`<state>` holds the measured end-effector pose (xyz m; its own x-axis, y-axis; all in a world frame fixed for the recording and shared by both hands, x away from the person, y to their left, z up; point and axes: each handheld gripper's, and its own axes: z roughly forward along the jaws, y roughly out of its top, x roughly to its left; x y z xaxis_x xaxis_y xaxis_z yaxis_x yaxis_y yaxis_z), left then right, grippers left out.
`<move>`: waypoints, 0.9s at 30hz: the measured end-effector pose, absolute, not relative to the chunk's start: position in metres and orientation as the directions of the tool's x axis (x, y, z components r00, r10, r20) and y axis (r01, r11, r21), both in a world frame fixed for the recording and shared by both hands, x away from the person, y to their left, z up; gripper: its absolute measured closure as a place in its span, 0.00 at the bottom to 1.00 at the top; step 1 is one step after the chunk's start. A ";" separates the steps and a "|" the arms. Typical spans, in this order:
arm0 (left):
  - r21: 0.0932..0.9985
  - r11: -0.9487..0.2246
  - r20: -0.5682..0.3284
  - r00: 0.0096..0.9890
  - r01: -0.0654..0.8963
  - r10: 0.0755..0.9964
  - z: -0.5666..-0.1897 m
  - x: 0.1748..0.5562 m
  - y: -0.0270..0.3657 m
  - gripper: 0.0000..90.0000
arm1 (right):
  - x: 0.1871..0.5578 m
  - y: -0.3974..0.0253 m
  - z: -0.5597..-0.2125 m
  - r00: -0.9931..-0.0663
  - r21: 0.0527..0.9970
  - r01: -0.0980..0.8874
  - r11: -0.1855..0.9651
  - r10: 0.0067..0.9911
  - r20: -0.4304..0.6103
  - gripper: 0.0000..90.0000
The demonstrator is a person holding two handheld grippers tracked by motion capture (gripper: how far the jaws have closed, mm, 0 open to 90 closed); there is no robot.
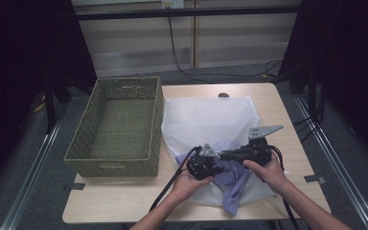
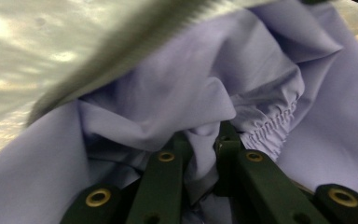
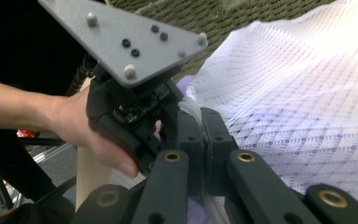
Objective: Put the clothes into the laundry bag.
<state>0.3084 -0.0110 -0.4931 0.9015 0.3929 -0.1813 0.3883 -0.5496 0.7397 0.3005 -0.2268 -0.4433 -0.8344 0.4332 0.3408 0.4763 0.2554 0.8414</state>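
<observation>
Black curtains are flanking the room on both sides of the high view, and pale wall panels with a trailing cable are standing behind the table. Light wood is forming the table (image 1: 124,196) top, which is resting on a grey floor. A woven olive basket (image 1: 117,127) is sitting on the left half of the table, its inside bare. Just beside it, a white mesh bag (image 1: 211,120) is lying flat across the middle of the table and reaching toward the person's edge. A lavender cloth (image 1: 232,184) is emerging from the near end of the bag and draping toward the table's near edge. The left gripper (image 1: 206,165) is pointing into the cloth; in the left gripper view its jaws are pinching a fold of the lavender fabric (image 2: 200,140). The right gripper (image 1: 230,155) is lying close beside the left one; in the right gripper view its jaws are pressed together on the white rim of the mesh bag (image 3: 307,93). The left hand (image 3: 88,135) is gripping its tool nearby.
</observation>
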 end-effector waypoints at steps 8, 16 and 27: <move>0.733 -0.546 -0.181 0.890 0.406 0.418 -0.502 0.311 -0.011 0.91 | 0.295 -0.226 -0.455 -0.836 0.818 0.488 0.303 0.431 0.339 0.98; 0.722 -0.565 -0.198 0.902 0.399 0.384 -0.497 0.308 -0.006 0.74 | 0.299 -0.227 -0.469 -0.828 0.784 0.509 0.354 0.451 0.333 0.97; 0.732 -0.577 -0.160 0.914 0.363 0.373 -0.471 0.279 0.022 0.36 | 0.301 -0.229 -0.470 -0.824 0.786 0.511 0.348 0.457 0.334 0.94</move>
<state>0.2788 0.0219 -0.4706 0.9139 0.3731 -0.1599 0.3634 -0.5767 0.7317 0.3007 -0.2287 -0.4695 -0.8241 0.4574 0.3341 0.5115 0.3476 0.7859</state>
